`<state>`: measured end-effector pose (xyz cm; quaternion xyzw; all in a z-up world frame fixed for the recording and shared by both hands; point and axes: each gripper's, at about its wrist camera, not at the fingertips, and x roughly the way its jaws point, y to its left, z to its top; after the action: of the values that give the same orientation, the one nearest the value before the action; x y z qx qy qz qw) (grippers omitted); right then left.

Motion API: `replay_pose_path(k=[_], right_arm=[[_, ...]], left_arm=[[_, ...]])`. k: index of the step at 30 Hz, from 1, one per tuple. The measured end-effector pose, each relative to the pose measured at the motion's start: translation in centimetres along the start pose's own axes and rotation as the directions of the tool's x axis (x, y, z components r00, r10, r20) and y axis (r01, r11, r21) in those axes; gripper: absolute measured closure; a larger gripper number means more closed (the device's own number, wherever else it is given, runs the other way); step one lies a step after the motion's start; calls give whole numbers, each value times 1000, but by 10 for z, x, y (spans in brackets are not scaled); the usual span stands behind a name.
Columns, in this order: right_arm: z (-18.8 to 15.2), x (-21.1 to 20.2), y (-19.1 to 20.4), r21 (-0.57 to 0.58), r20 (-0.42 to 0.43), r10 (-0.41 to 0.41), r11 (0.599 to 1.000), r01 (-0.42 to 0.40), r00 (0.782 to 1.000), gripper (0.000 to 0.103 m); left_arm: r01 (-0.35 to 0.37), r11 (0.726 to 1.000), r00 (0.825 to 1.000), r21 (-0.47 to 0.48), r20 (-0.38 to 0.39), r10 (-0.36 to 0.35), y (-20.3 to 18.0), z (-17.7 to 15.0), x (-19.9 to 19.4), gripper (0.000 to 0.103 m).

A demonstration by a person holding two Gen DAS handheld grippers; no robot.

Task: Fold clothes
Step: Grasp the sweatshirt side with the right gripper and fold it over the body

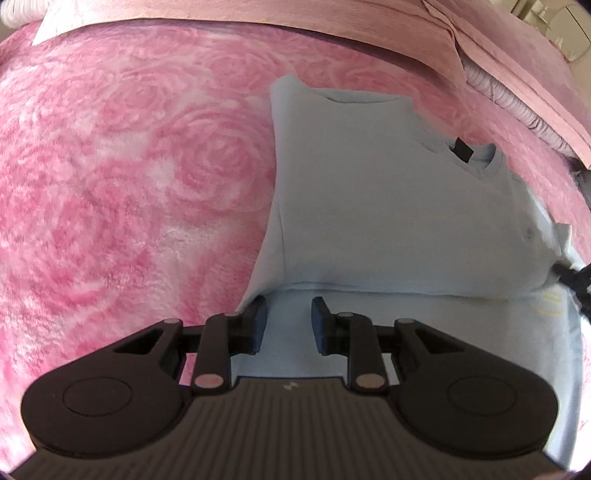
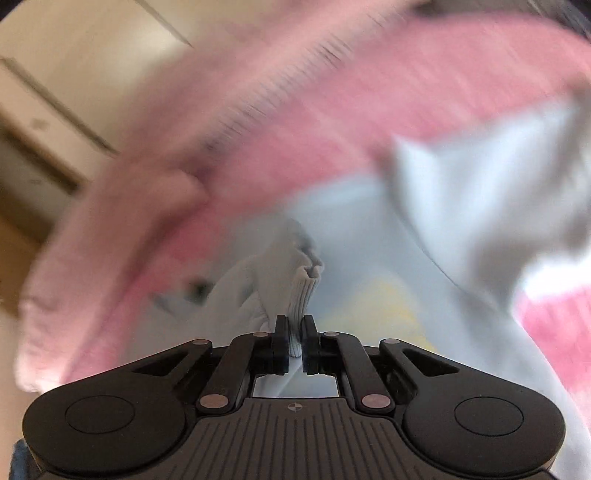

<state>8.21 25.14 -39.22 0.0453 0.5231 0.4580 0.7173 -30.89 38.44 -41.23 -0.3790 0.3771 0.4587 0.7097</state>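
A light blue T-shirt (image 1: 369, 206) lies partly folded on the pink rose-patterned blanket (image 1: 129, 177), its collar with a black tag (image 1: 463, 149) toward the upper right. My left gripper (image 1: 289, 319) hovers open just over the shirt's near folded edge, nothing between its fingers. In the blurred right wrist view, my right gripper (image 2: 294, 338) is shut on a bunched ribbed edge of the shirt (image 2: 304, 291), lifting the cloth above the rest of the garment, which shows a faint yellow print (image 2: 391, 306).
A pink sheet or cover (image 1: 295, 18) runs along the far edge of the bed, with a quilted lilac edge (image 1: 517, 107) at the right. A pale wall and wooden furniture (image 2: 44, 122) show past the bed in the right wrist view.
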Motion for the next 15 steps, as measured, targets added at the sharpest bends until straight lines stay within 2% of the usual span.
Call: replay_pose_path(k=[5, 8, 11, 14, 15], right_arm=[[-5, 8, -13, 11, -52, -44, 999, 45, 998, 98], [-9, 14, -20, 17, -84, -70, 997, 72, 994, 98], [-8, 15, -27, 22, -107, -85, 996, 88, 991, 97], [-1, 11, -32, 27, -117, -85, 996, 88, 989, 82], [1, 10, -33, 29, -121, -85, 996, 89, 989, 80]], left_arm=[[-14, 1000, 1000, -6, -1, 14, 7, 1, 1, 88], [-22, 1000, 1000, -16, -12, 22, 6, 4, 1, 88], [-30, 999, 999, 23, -24, 31, -4, 7, -7, 88], [20, 998, 1000, 52, -10, -19, -15, 10, -24, 87], [21, 998, 1000, 63, 6, -22, -19, 12, -27, 87]])
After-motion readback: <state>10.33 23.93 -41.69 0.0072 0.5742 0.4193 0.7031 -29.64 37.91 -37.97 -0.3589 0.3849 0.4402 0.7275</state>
